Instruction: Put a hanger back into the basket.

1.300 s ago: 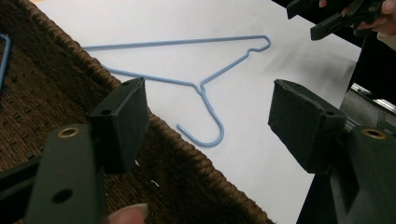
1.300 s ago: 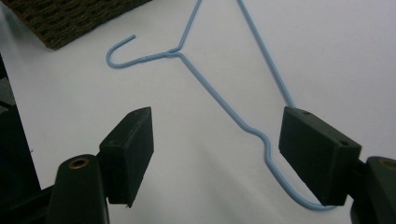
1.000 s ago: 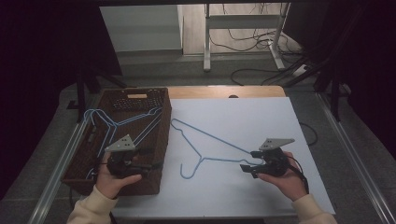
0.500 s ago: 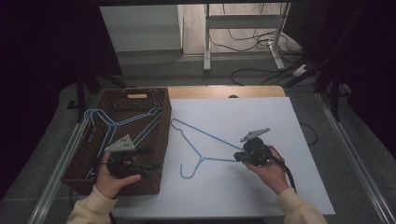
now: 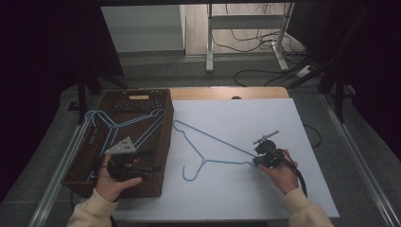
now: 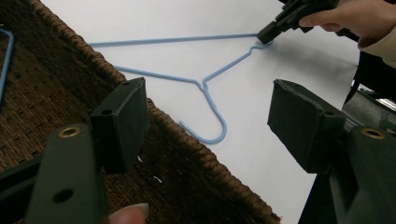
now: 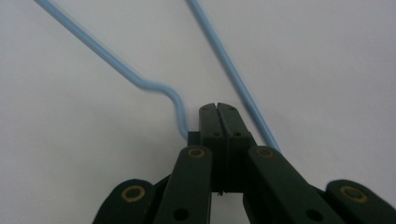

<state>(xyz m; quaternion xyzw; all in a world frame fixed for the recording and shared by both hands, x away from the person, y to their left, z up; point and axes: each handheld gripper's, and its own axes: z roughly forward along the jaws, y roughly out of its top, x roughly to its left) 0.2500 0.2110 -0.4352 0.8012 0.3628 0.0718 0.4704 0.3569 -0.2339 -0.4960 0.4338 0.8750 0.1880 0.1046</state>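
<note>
**Right gripper clamps the hanger's right corner**

Right gripper [image 5: 259,160] is down on the white tabletop [image 5: 283,118], jaws just snapped together at the right-hand corner of the loose blue hanger [image 5: 208,149]. In the right gripper view the pads are pressed tight w/ the wire's bend running in under them; prob. pinched, though the wire itself is hidden btwn the pads.

From that grip the hanger's long axis runs left and far across the table, far-left corner close to the wicker basket [image 5: 163,137], hook curling toward the near edge around mid-table.

Left gripper [image 5: 153,161] hovers over the basket's near right rim, jaws spread, nothing btwn them. More blue hangers [image 5: 111,125] lie inside the basket.

So the basket sits left of the held corner; I'd judge the carry goes leftward, hanger trailing ahead of the right hand.
</note>
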